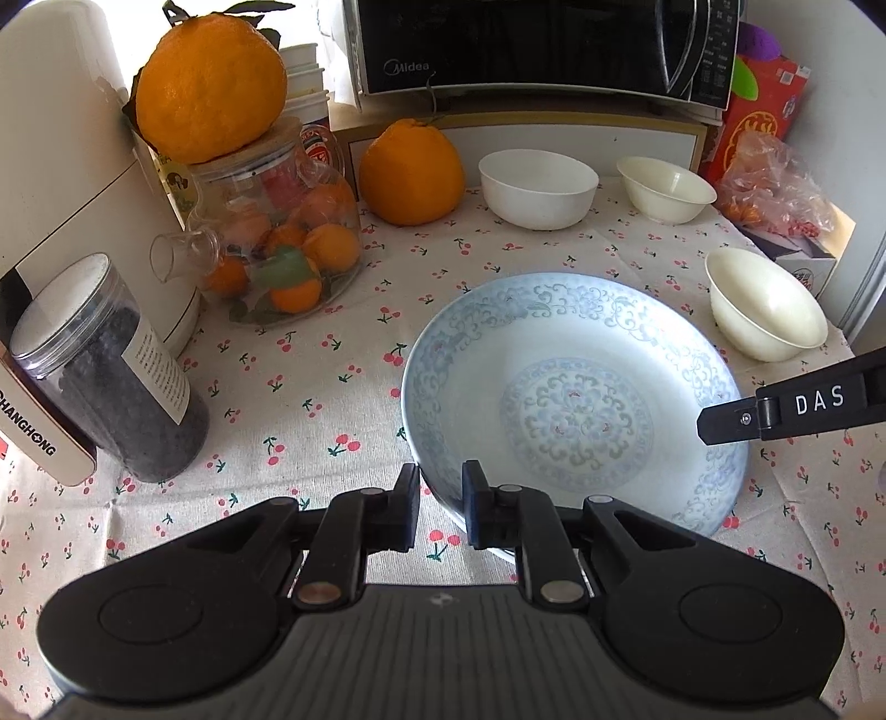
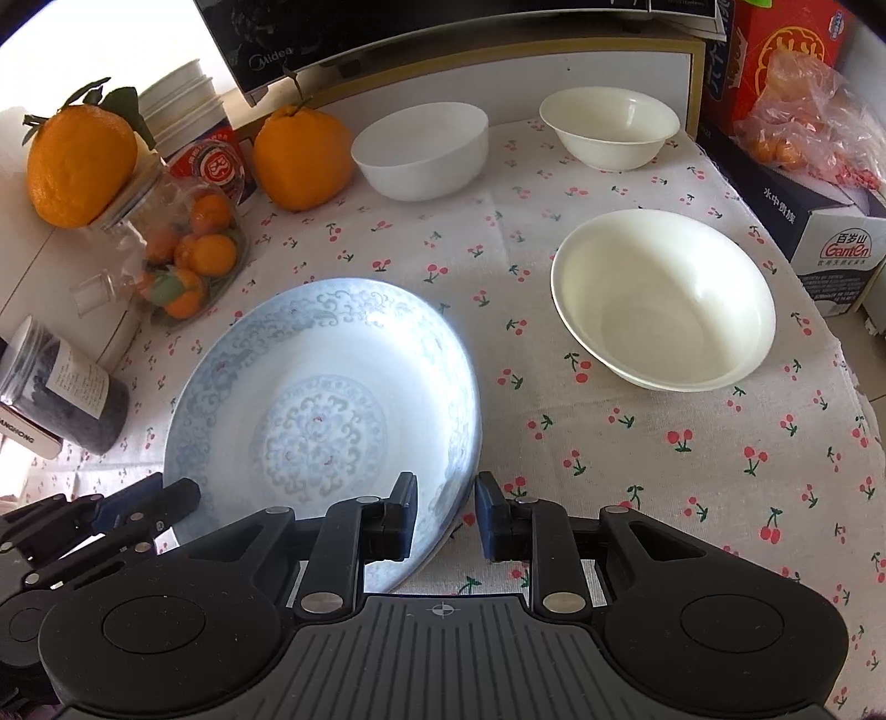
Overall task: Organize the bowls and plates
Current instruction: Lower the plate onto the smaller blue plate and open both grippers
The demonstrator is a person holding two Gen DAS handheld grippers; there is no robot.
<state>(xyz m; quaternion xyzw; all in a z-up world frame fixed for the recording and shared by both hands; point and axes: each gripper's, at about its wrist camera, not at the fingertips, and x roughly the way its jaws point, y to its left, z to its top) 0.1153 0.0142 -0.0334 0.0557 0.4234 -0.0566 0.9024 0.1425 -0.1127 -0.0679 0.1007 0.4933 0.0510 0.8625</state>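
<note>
A blue-patterned white plate (image 1: 570,387) (image 2: 310,376) lies on the cherry-print tablecloth (image 2: 664,471). My left gripper (image 1: 441,498) is shut on the plate's near-left rim. My right gripper (image 2: 446,512) straddles the plate's near-right rim; a sliver of cloth shows between the rim and the right pad, so it is open. One finger (image 1: 731,423) of the right gripper reaches over the plate's right edge in the left wrist view. A white bowl (image 2: 421,152) and a cream bowl (image 2: 609,135) stand at the back. A larger cream bowl (image 2: 664,299) stands right of the plate.
A big orange (image 1: 410,171) sits behind the plate. At the left are a glass jar of small oranges (image 1: 282,260) with another orange (image 1: 210,83) on top, and a dark-filled jar (image 1: 111,376). A microwave (image 1: 542,44) is at the back; a red box (image 2: 786,50), a plastic bag (image 2: 814,122) and a carton (image 2: 830,238) are at the right.
</note>
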